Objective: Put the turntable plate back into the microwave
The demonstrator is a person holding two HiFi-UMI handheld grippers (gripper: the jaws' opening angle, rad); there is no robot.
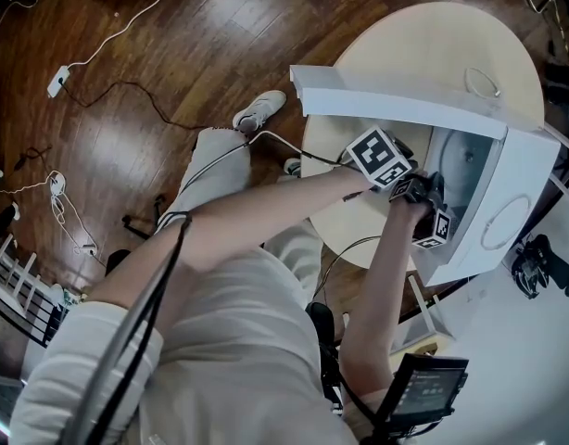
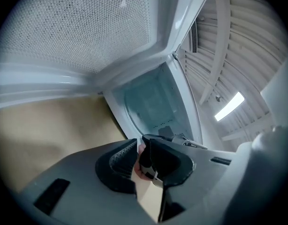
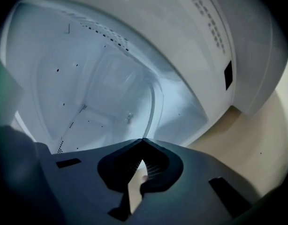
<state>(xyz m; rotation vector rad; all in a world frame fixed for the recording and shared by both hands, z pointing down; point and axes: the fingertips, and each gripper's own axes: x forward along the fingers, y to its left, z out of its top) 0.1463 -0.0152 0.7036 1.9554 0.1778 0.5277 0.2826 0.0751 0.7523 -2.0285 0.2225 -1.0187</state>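
Person's arms [image 1: 266, 216] stretch out from close up toward the microwave [image 1: 521, 179] on the round counter [image 1: 423, 44], door [image 1: 396, 100] swung wide open. Right hand-held gripper [image 3: 143, 142] is pressed together on nothing, aimed into the cavity. Left hand-held gripper [image 2: 138, 142] looks barely apart, not pinching anything either. Turntable plate [image 3: 134, 88] seems to be lying inside the microwave.
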